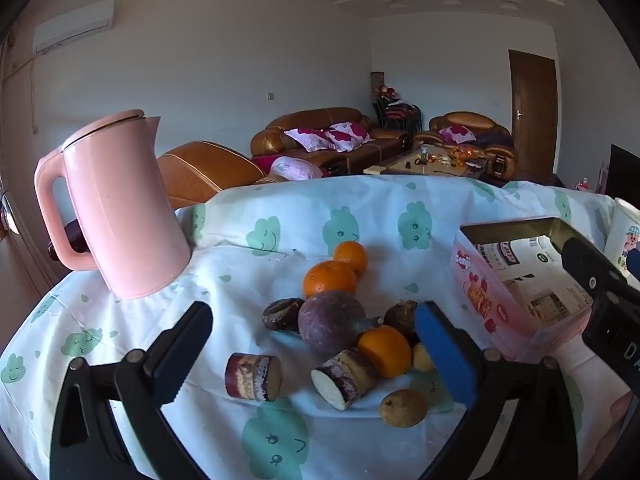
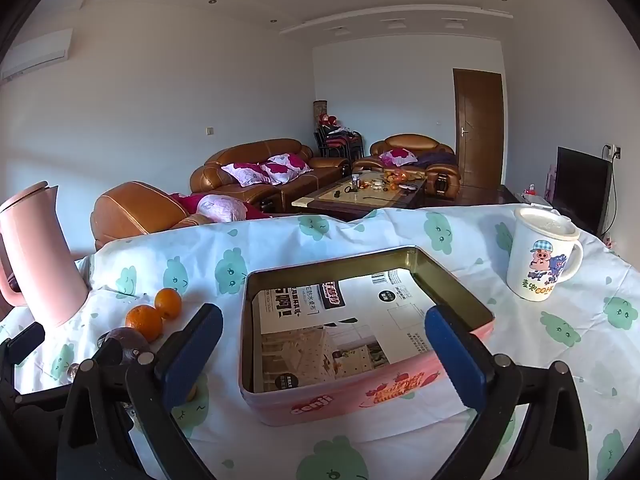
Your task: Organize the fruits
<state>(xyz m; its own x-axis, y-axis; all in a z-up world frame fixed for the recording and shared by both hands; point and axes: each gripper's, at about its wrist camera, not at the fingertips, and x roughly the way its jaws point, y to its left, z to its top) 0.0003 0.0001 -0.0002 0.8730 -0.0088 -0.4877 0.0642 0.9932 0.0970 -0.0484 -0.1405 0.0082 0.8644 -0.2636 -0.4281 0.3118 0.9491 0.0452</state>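
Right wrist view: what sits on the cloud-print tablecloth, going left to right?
Pink plastic kettle → two oranges → open pink rectangular tin lined with printed paper → white lidded mug with a cartoon pig.

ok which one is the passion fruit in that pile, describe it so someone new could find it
Start at the pink kettle on the cloud-print tablecloth, then look right to the fruit pile beside the pink tin. The passion fruit sits in the middle, just below the two oranges. It is the biggest round piece, dull purple and smooth, unlike the orange citrus and brown cut sugarcane pieces.
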